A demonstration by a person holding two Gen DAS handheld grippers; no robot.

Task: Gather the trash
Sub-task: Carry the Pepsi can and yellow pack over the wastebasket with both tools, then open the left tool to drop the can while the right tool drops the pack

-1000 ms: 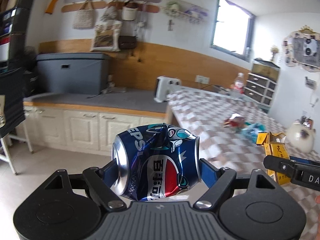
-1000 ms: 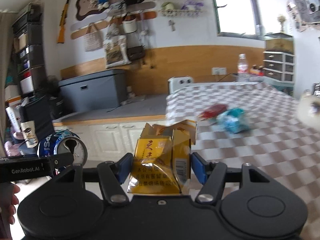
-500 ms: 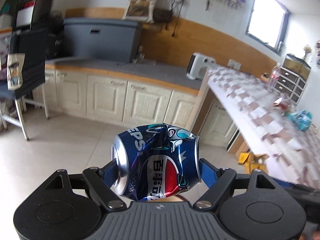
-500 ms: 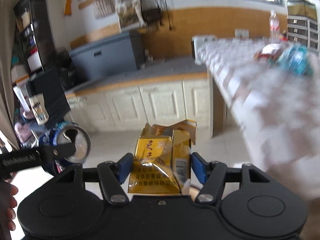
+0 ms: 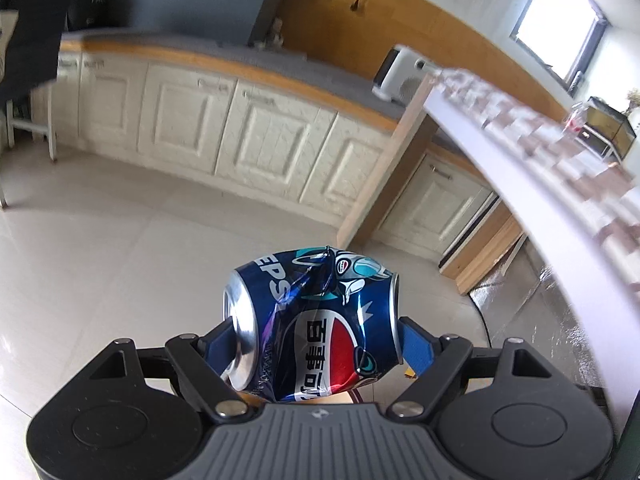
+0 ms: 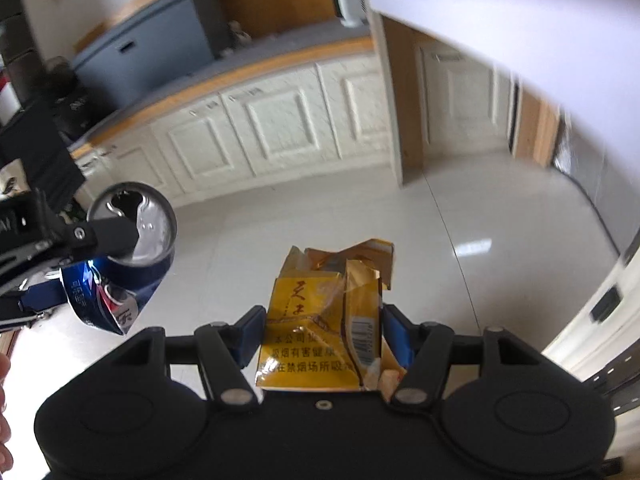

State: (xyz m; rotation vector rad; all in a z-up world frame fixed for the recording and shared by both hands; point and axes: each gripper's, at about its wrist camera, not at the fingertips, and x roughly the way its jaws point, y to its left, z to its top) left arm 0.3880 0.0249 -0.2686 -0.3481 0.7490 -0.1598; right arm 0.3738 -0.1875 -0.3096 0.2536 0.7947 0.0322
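Observation:
A crushed blue Pepsi can (image 5: 316, 320) lies crosswise between the blue pads of my left gripper (image 5: 320, 340), which is shut on it, held in the air over the pale tiled floor (image 5: 100, 280). In the right wrist view the same can (image 6: 128, 240) shows at the left, its silver top facing the camera. My right gripper (image 6: 324, 332) is shut on a torn yellow cigarette pack (image 6: 324, 336), also above the floor. Both grippers point downward, side by side.
White cupboards (image 5: 248, 140) under a grey counter line the far wall, with a grey bin (image 5: 192, 0) on top. The table with the checked cloth (image 5: 560, 160) overhangs at the right. A dark chair (image 5: 24, 48) stands at the left. A hand's edge (image 6: 3, 392) shows at the left border.
Both grippers have sunk from table height toward the floor and tipped downward, each keeping its load. The table top has left the middle of both views; floor and cupboards fill them.

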